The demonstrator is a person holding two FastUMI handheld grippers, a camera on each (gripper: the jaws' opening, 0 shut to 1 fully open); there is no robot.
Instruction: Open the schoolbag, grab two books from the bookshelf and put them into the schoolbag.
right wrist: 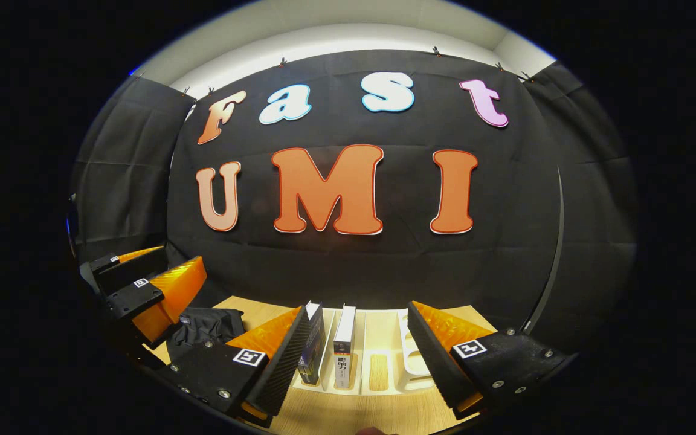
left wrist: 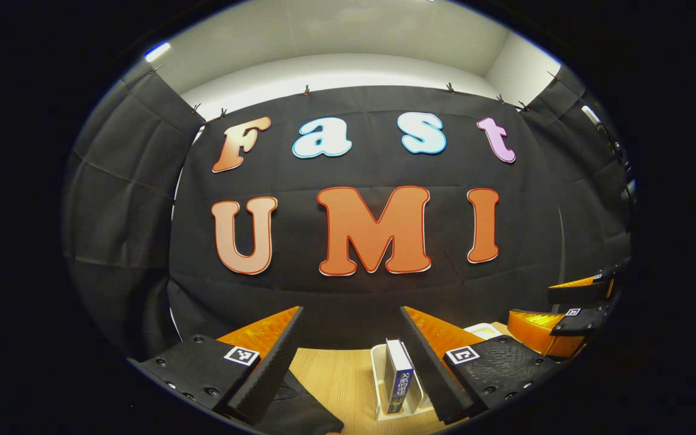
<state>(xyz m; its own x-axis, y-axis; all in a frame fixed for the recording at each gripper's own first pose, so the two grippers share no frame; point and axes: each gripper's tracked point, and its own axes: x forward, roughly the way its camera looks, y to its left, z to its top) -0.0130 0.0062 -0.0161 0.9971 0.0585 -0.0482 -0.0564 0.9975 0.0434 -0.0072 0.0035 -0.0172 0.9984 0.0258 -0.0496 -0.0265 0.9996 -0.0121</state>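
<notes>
My left gripper is open, held above the wooden table. Under its left finger lies the black schoolbag. A blue-spined book stands upright in the white bookshelf rack, close to the left gripper's right finger. My right gripper is open too, pointing at the white rack. Two books stand in the rack there, a dark one and a white-spined one. The schoolbag lies to the left of the rack, with the left gripper above it. The right gripper shows at the far right of the left gripper view.
The black cloth wall closes the back and sides of the booth just behind the table. The rack's right-hand slots hold no books. A white rack end shows beyond the left gripper's right finger.
</notes>
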